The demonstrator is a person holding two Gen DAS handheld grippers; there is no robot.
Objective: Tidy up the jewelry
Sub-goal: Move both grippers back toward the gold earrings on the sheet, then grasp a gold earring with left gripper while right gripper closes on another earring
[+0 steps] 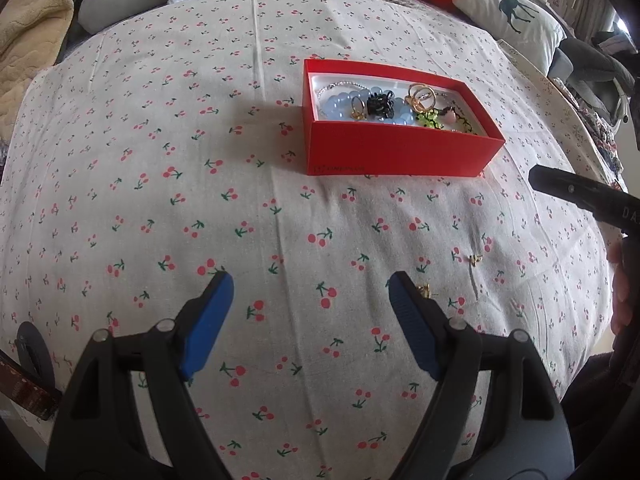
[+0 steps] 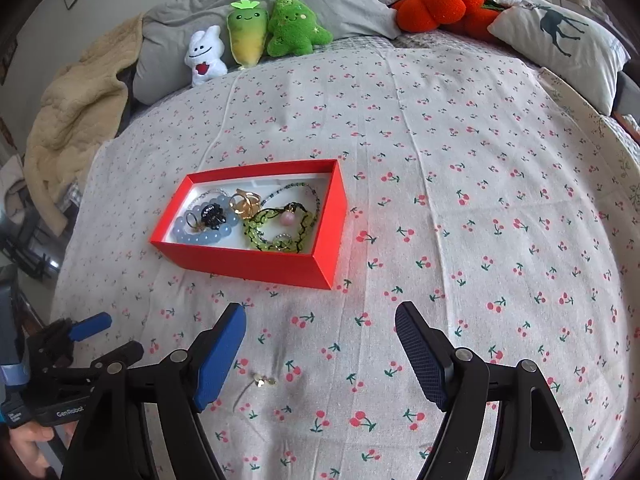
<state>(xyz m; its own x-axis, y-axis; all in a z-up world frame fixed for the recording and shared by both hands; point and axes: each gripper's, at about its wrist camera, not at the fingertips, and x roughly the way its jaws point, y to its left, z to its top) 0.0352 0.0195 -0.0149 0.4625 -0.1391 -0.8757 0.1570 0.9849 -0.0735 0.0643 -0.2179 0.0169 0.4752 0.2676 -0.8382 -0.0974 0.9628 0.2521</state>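
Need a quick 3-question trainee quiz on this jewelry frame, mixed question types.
1. True or false: the red box has its lid on.
2. Which gripper has the small gold piece lying on the cloth between its fingers? A) left gripper B) right gripper
3. Fill in: the blue bead bracelet lies ___ the box.

Key: 1 false, it is open. 2 B. 3 inside.

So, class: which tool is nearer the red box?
Right. The right tool hangs open just short of the red box; the left tool sits further back over the cherry cloth.
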